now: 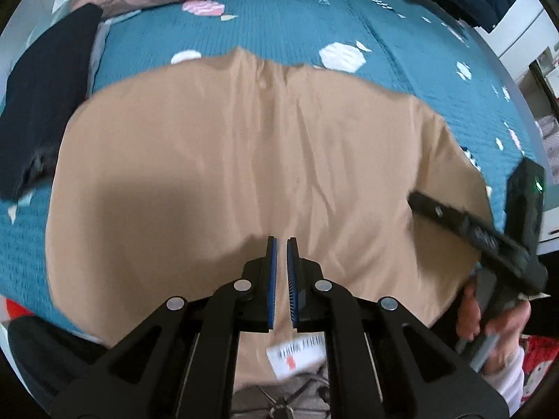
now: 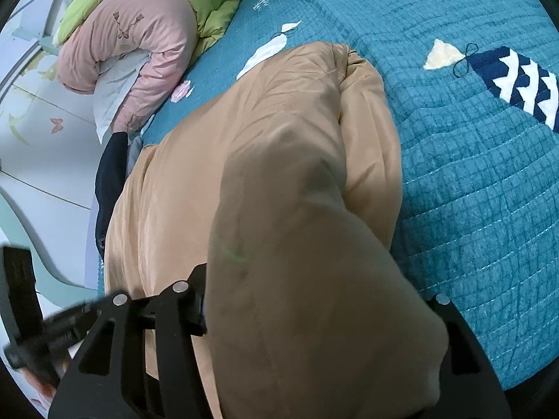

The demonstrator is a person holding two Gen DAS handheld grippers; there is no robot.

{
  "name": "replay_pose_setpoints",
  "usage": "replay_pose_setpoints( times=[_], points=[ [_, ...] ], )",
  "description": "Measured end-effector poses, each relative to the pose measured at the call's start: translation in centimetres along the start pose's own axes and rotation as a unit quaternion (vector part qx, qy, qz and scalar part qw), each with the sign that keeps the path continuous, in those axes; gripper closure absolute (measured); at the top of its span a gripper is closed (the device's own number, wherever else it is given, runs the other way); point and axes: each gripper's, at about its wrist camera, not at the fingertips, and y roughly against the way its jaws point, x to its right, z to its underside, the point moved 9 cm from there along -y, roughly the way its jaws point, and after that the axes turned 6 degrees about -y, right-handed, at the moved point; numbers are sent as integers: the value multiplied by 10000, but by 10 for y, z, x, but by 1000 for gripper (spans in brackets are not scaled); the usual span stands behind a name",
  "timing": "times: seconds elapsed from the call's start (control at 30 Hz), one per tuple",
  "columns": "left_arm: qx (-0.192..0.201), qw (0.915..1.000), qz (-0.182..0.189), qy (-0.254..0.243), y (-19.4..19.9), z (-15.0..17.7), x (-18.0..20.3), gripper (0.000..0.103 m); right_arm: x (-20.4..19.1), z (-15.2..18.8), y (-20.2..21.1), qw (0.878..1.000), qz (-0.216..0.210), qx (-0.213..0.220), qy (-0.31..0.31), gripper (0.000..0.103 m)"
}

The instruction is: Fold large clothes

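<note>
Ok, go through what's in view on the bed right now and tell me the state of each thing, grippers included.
Tan padded garment: spread on the teal quilt, right edge bunched up.
White barcode tag: lying on the garment's near hem.
Left gripper: shut, empty, above the garment.
Right gripper: tan fabric bunched between its jaws; the grip itself is hidden.
Pink and green duvet: heaped at the far end.
Dark navy garment: lying beside the tan one.

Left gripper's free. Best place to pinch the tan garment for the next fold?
Judging from the left wrist view, take the tan garment at its left edge, beside the dark folded clothing. Come from above with the left gripper, jaws straddling the edge: the cloth lies flat on the teal quilt, so only borders offer a pinchable lip.
</note>
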Motion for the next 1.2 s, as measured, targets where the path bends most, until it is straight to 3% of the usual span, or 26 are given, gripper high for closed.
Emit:
replay_pose_setpoints(
  times=[0.13, 0.27, 0.37, 0.57, 0.73, 1.03, 1.2],
  points=[
    [-131, 9997, -218, -39, -46, 1, -2, 96, -6, -1, 4, 9996, 111, 154, 202, 49],
    [92, 9998, -75, 161, -44, 3, -1, 96, -16, 4, 13, 9968, 351, 423, 572, 56],
    [161, 9997, 0, 203, -49, 2, -9, 96, -25, 4, 26, 9965, 180, 636, 518, 64],
    [379, 9991, -85, 142, -51, -1, -13, 96, -62, 11, 53, 9911, -206, 1133, 671, 68],
    [620, 9980, 138, 18, -54, -2, -14, 96, -97, 15, 67, 9880, -494, 1250, 760, 69],
    [938, 9945, 456, -114, -52, -1, -18, 97, -177, 40, 63, 9791, -293, 1255, 1572, 69],
    [616, 9958, 298, -613, -34, 12, -16, 96, -210, 54, 52, 9729, 30, 1228, 1960, 69]
  ],
)
